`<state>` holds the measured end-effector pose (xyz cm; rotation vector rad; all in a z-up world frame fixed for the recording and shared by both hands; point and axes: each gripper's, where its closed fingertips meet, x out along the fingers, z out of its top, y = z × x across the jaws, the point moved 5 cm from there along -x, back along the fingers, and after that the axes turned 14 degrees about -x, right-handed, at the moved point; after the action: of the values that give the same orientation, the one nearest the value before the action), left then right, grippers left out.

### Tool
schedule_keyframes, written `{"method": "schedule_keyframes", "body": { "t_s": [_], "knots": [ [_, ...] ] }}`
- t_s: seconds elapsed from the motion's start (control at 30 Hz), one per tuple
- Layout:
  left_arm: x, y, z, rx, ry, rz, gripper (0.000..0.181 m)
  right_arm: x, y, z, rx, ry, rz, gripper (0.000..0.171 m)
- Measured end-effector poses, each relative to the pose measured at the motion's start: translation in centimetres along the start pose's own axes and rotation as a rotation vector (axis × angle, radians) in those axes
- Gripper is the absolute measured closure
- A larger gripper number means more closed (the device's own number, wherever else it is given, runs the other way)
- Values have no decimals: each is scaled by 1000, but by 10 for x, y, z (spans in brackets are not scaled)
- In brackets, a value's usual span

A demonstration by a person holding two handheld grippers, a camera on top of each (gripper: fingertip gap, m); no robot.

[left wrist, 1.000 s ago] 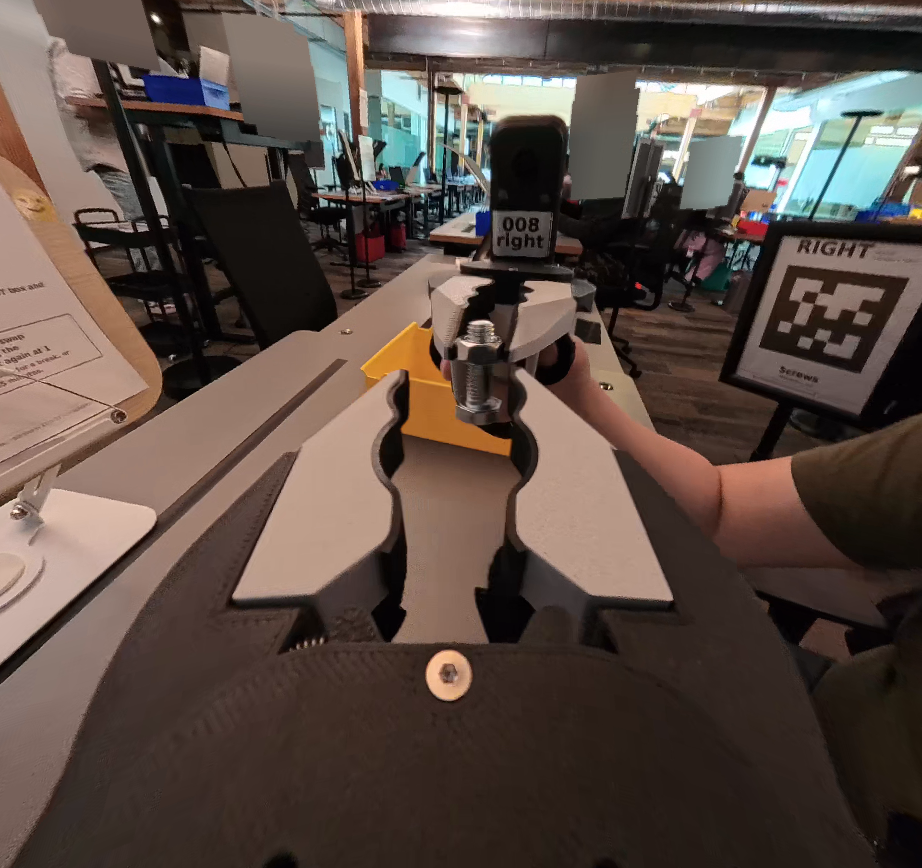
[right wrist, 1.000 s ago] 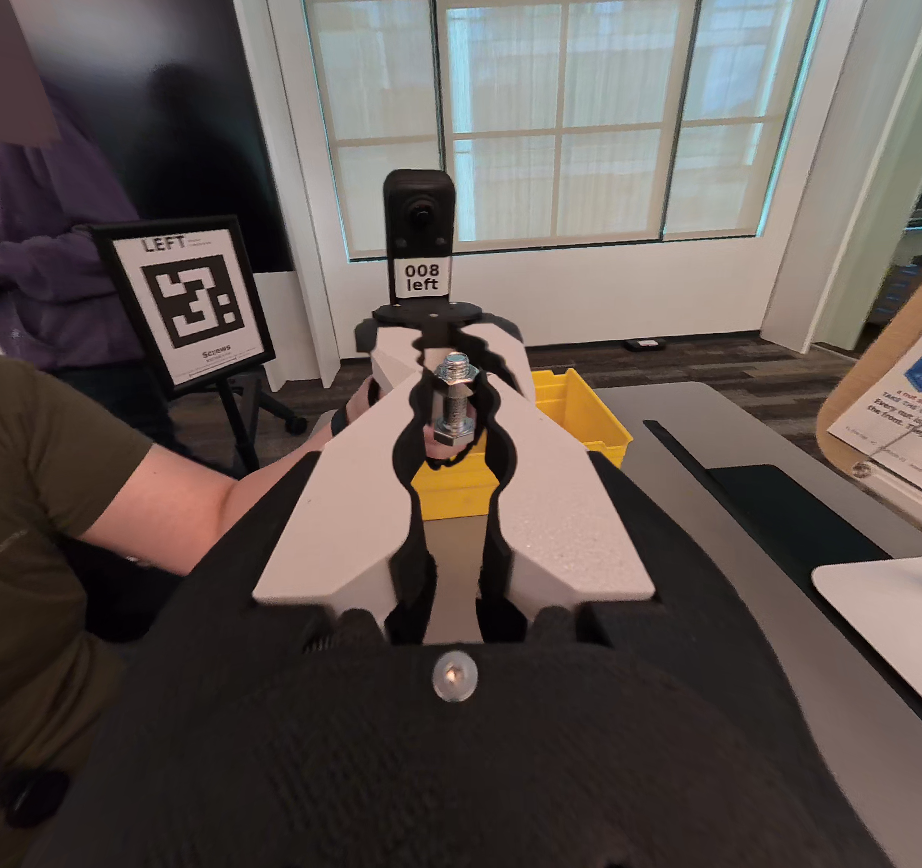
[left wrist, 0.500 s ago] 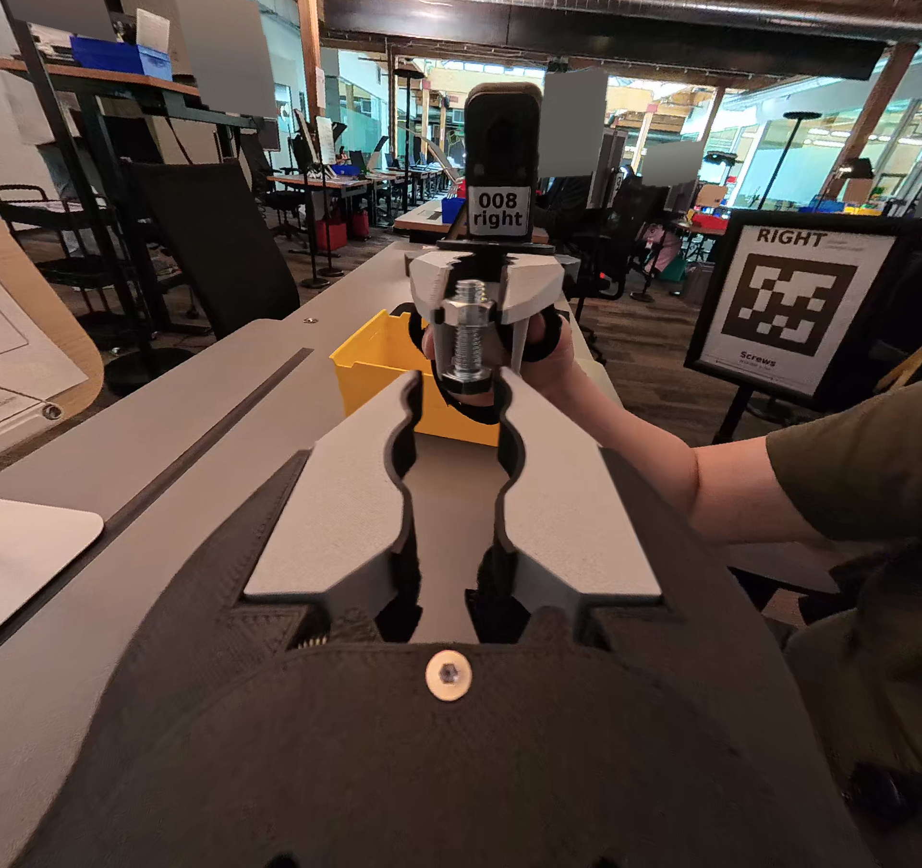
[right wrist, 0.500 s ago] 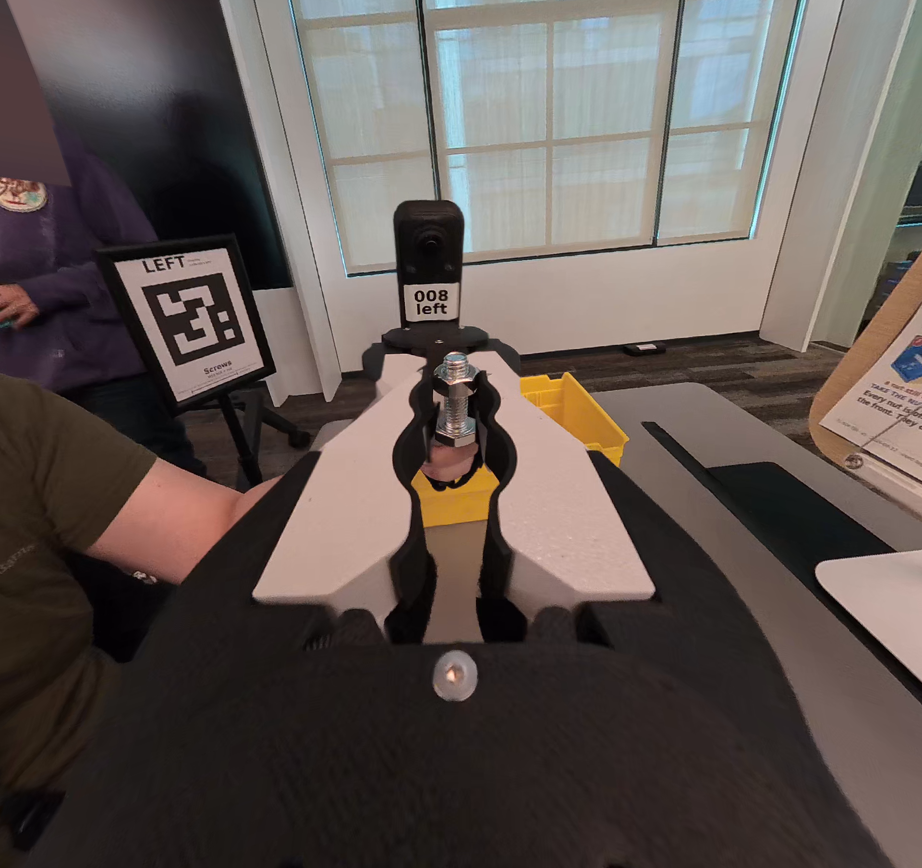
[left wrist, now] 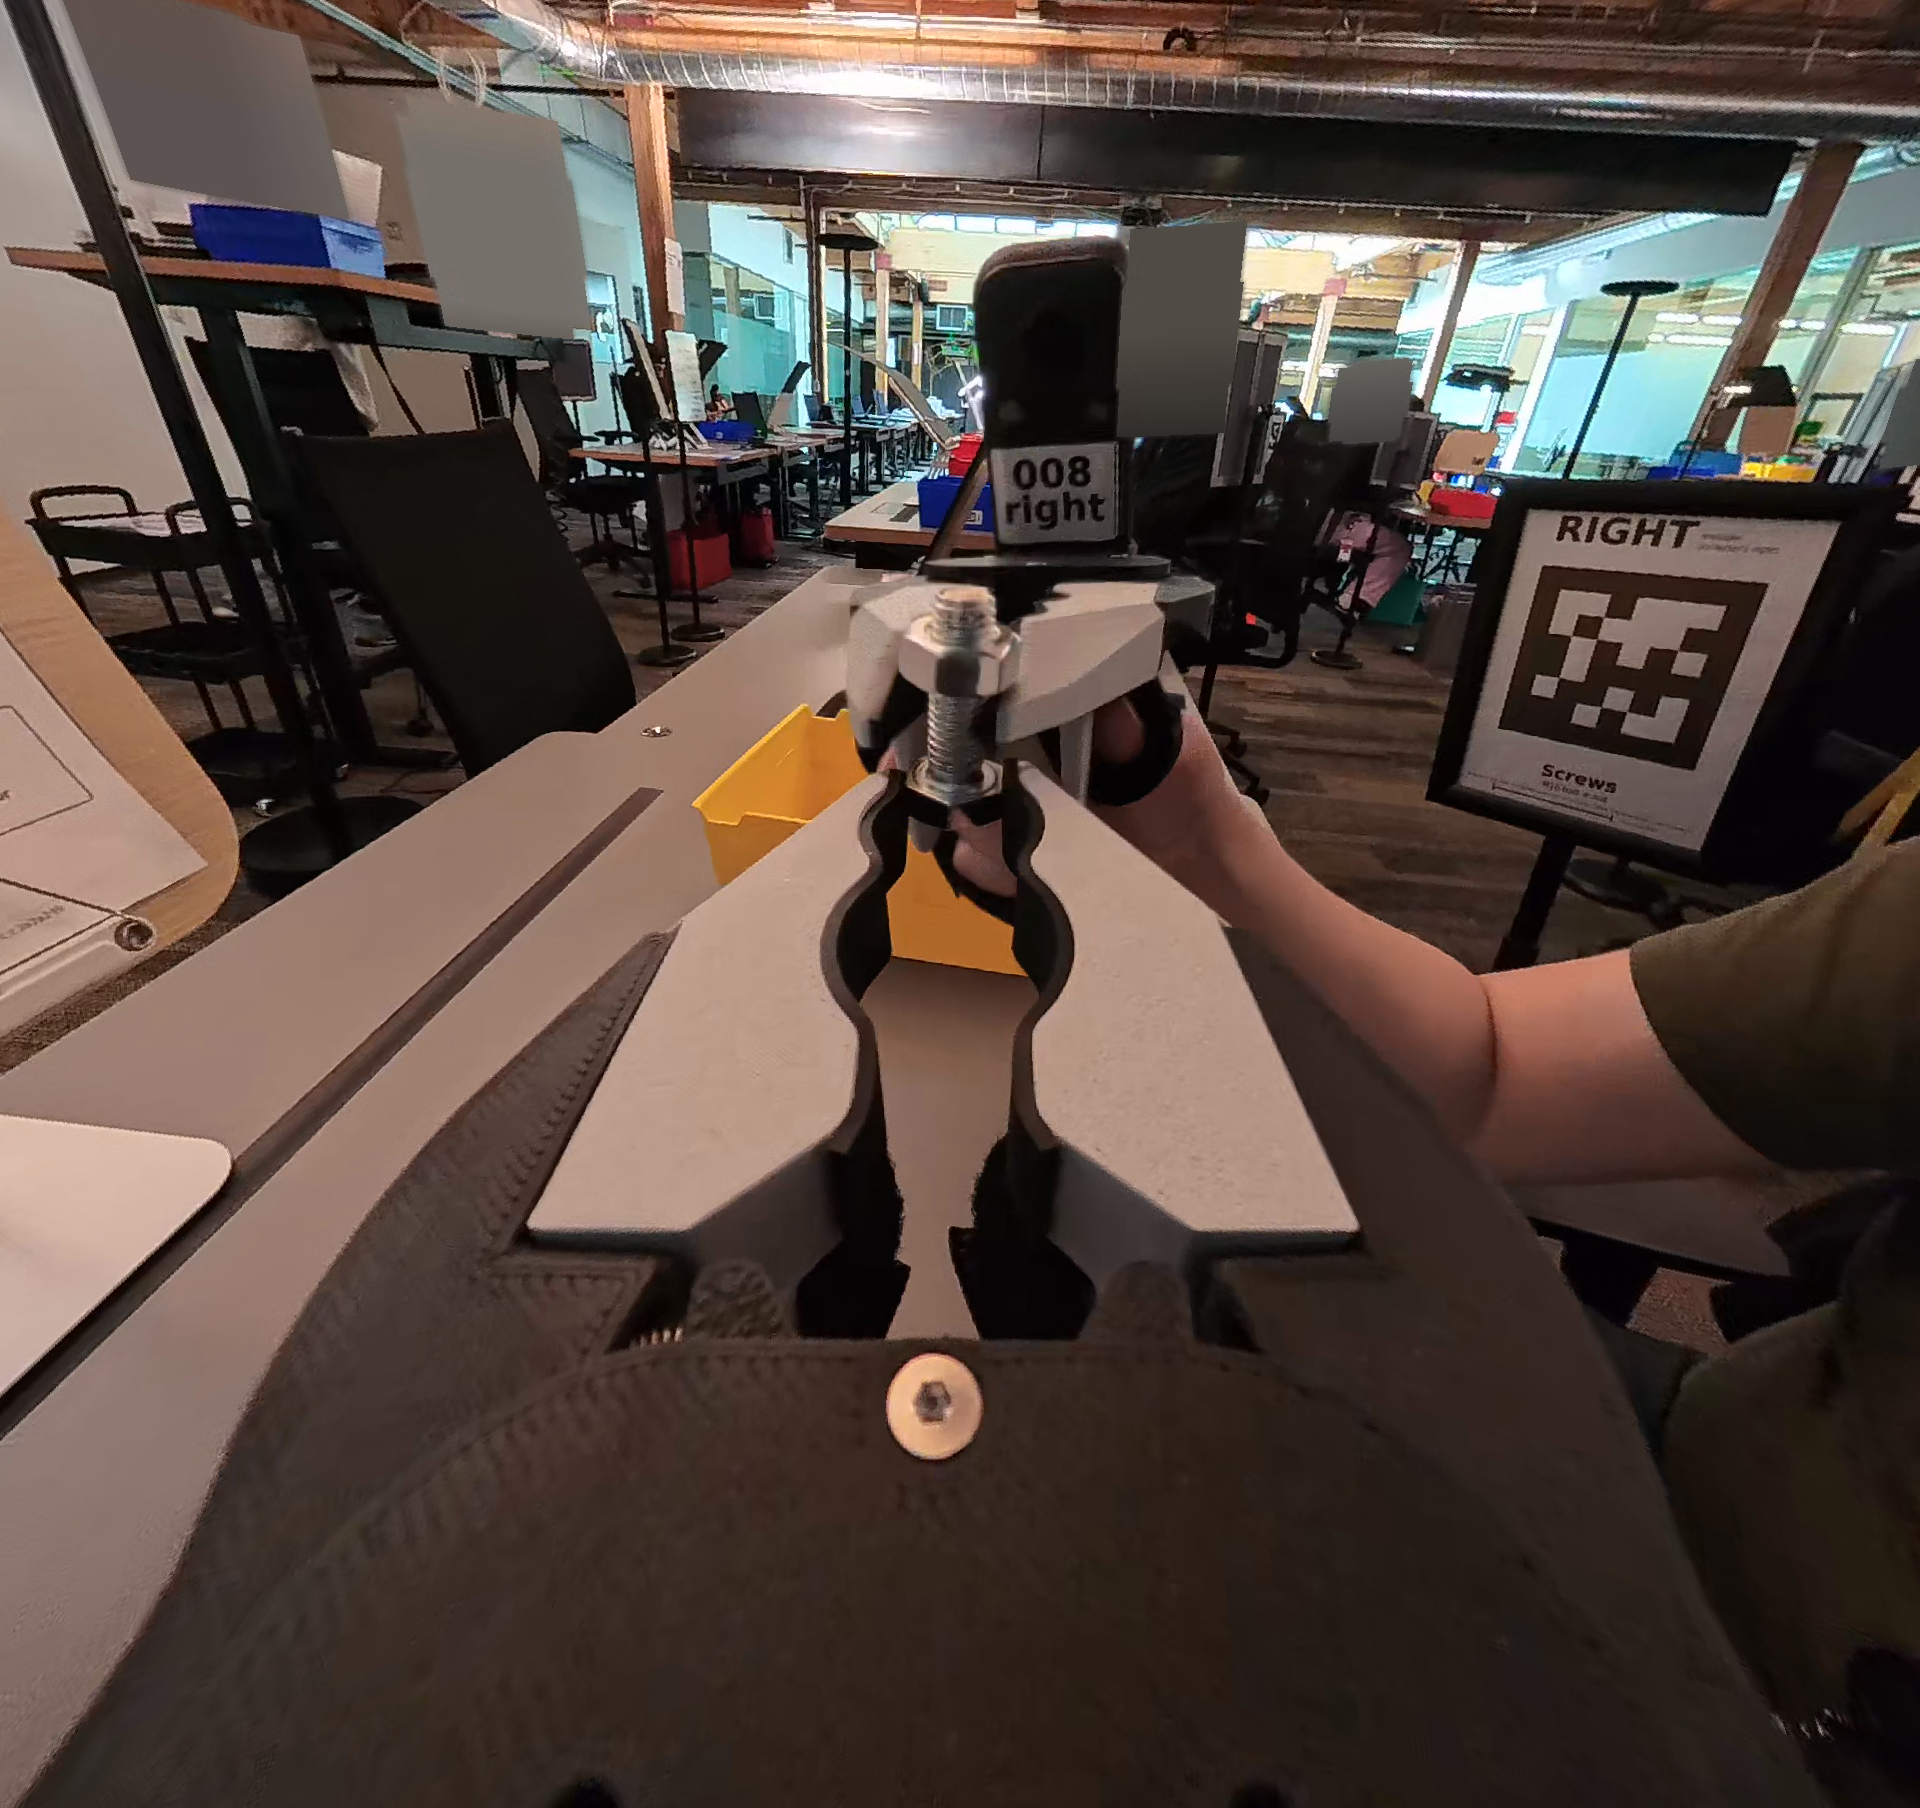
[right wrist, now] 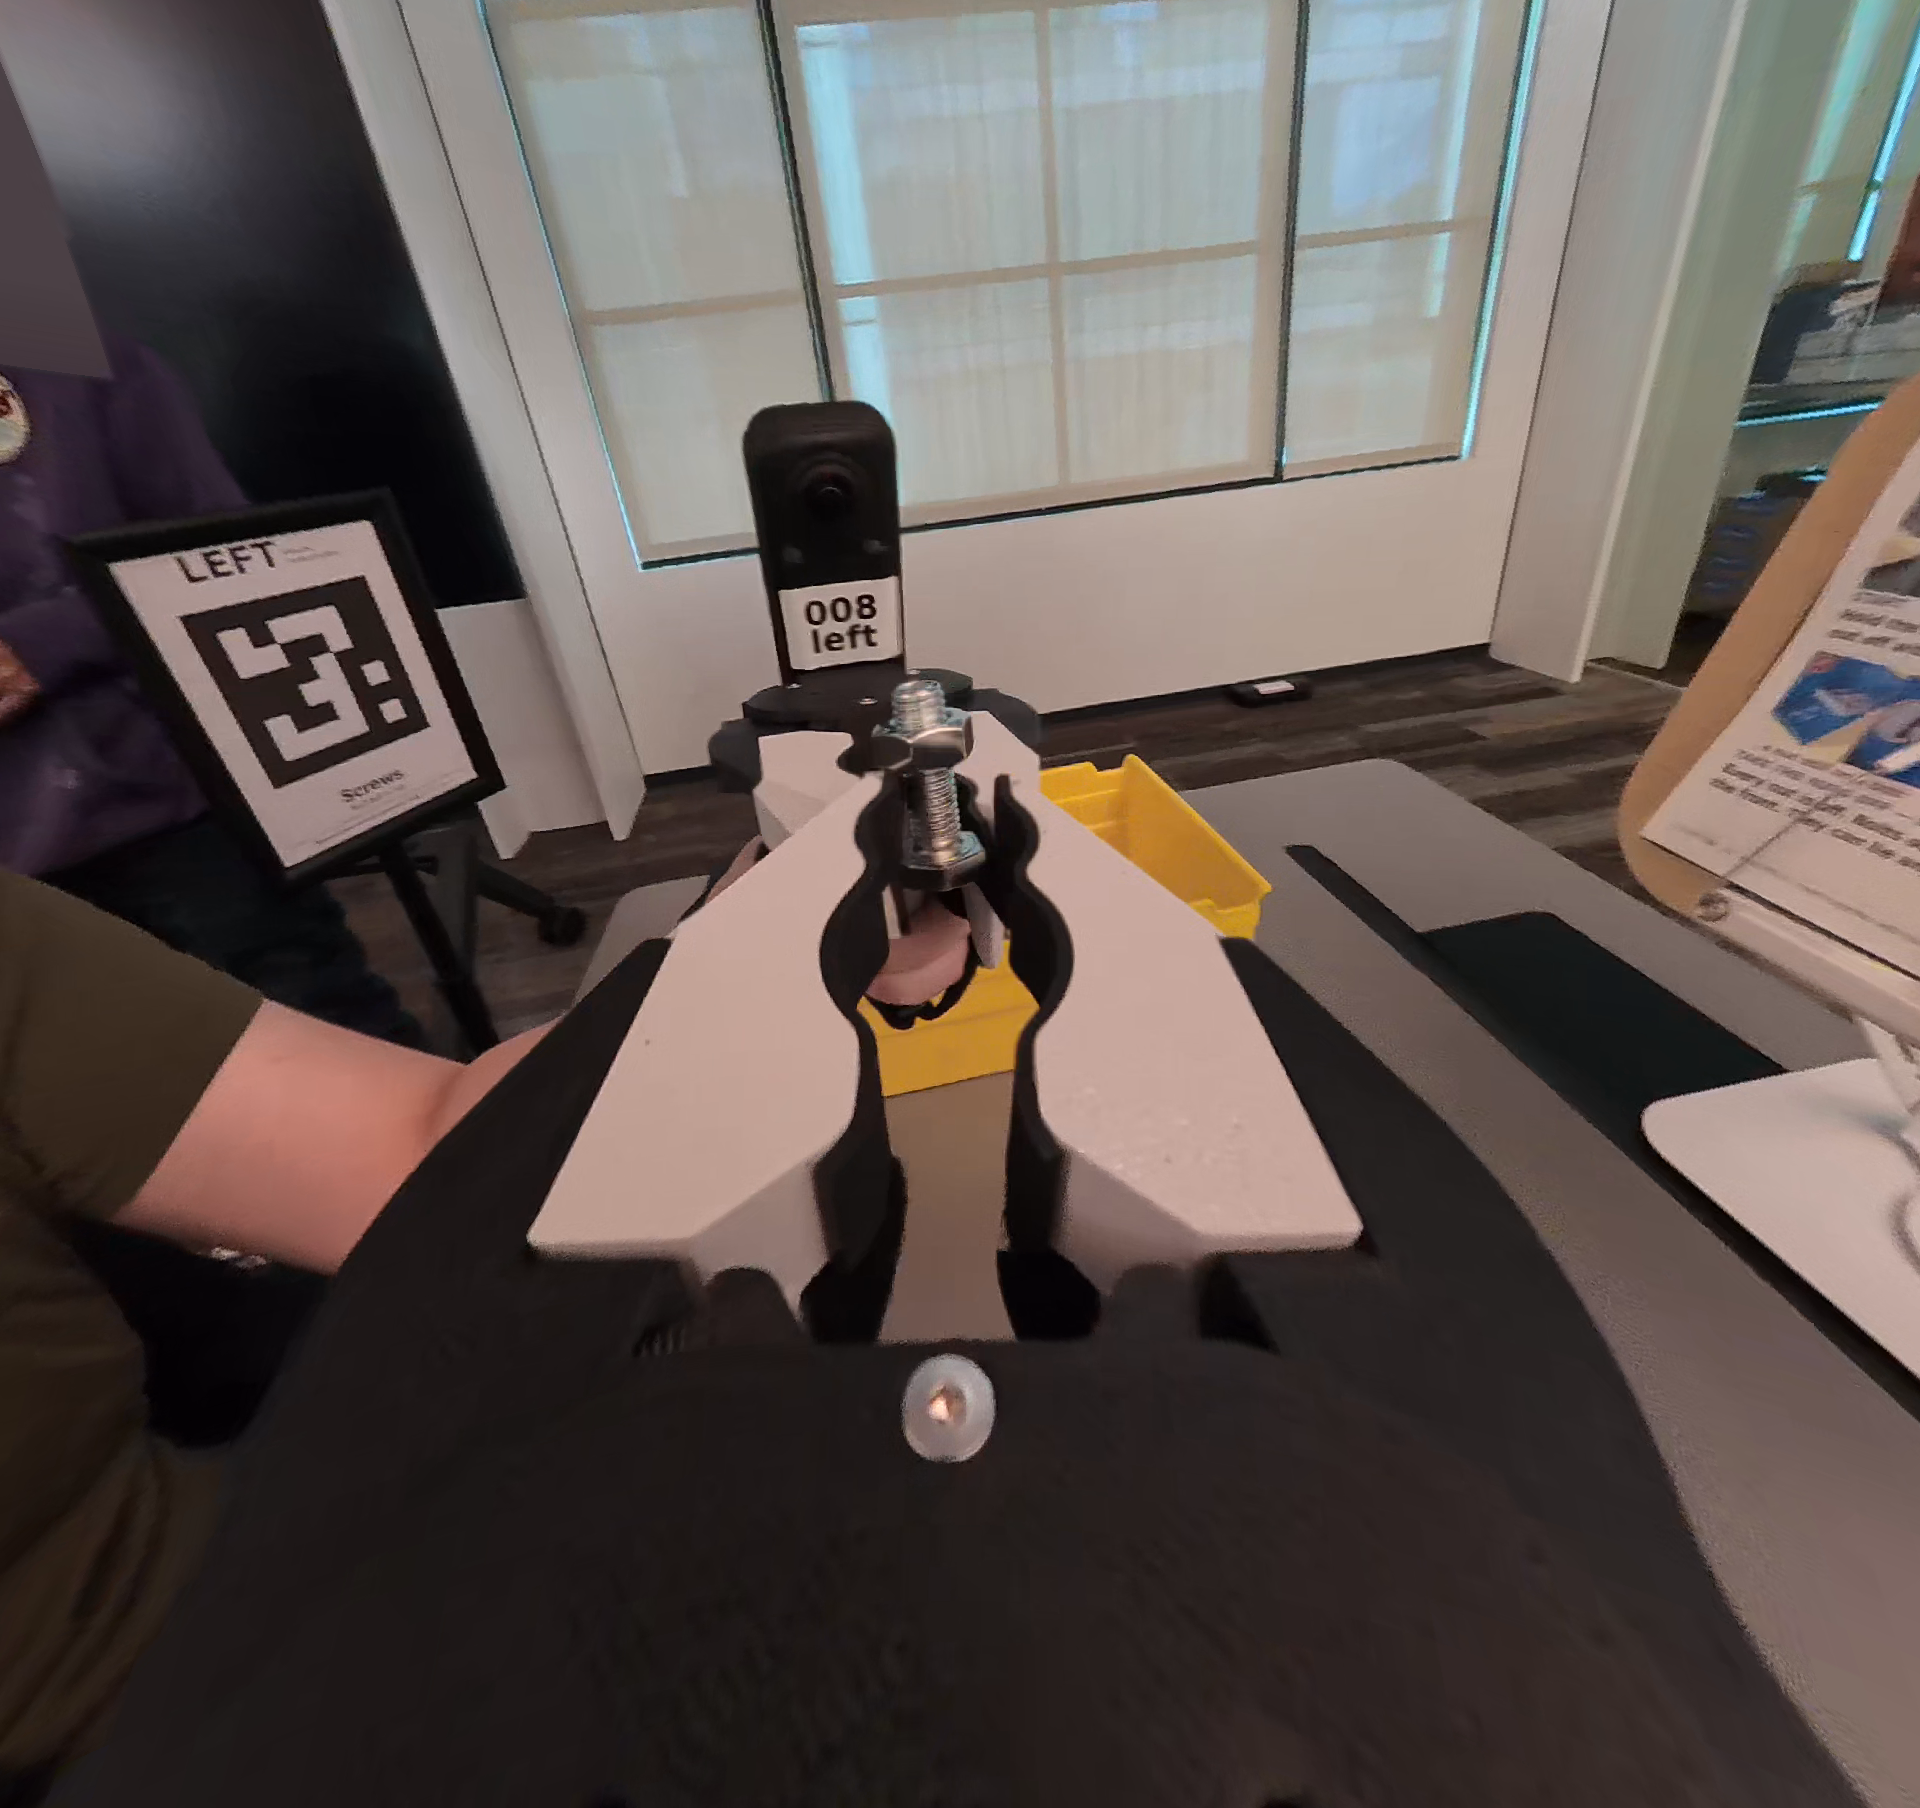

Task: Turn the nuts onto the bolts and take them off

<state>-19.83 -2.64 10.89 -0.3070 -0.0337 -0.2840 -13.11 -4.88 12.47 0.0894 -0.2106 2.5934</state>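
A steel bolt (left wrist: 951,724) stands upright between my two grippers, which face each other above the grey table (left wrist: 416,979). A hex nut (left wrist: 956,662) sits near the bolt's top and the head is at the bottom. My left gripper (left wrist: 951,790) is shut on the bolt's head at its fingertips. My right gripper (right wrist: 935,790) is shut on the nut (right wrist: 920,745), with the bolt's shaft (right wrist: 935,813) and head showing in the gap between its fingers. A hand holds each gripper from behind.
A yellow bin (left wrist: 769,802) stands on the table under the grippers, also in the right wrist view (right wrist: 1164,844). Framed marker signs stand on floor stands beside the table (left wrist: 1642,657) (right wrist: 291,678). A paper board on a white base (right wrist: 1787,719) is at the table's side. A person in purple (right wrist: 83,615) stands nearby. Only a small space, under 4 cm, lies between the two pairs of fingers.
The left gripper's fingers have narrowed onto the bolt's head. The nut now sits farther up the thread from the head. Both grippers have shifted a little while staying face to face.
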Motion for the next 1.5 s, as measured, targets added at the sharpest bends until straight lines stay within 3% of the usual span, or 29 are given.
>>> {"method": "schedule_keyframes", "body": {
  "t_s": [0.03, 0.2, 0.3, 0.4, 0.53, 0.6, 0.7, 1.0, 1.2, 1.37, 1.5],
  "knots": [
    [0, -1, 0, 1, 0, -3, 165, 2, 2, 0, 7, -6, 16, 158],
    [-3, -8, 6, -13, -39, -31, 139, 0, 6, 12, 7, -7, 5, 163],
    [-5, -5, 8, -30, -14, 38, 127, -30, -3, 27, -3, 55, -114, 163],
    [-11, -5, 8, 11, 32, 112, 147, -106, -38, 21, 22, 356, -386, 163],
    [-14, -11, 10, 48, 78, 184, 148, -262, -87, -48, 262, 1048, -827, 163],
    [-12, -15, 10, 49, 90, 189, 148, -318, -87, -89, 448, 1265, -865, 163],
    [-8, -18, 10, 29, 90, 189, 149, -367, -77, -132, 642, 1431, -862, 163],
    [-10, -9, 9, -37, 85, 232, 151, -422, -76, -191, 823, 1517, -1041, 163],
    [-6, -7, 5, -35, 108, 239, 151, -428, -73, -208, 848, 1507, -1024, 162],
    [-5, -7, 3, -32, 122, 243, 149, -426, -67, -189, 729, 1642, -947, 163],
    [-7, -14, 7, -25, 105, 228, 150, -428, -69, -125, 349, 1551, -1113, 142]
  ]
}}
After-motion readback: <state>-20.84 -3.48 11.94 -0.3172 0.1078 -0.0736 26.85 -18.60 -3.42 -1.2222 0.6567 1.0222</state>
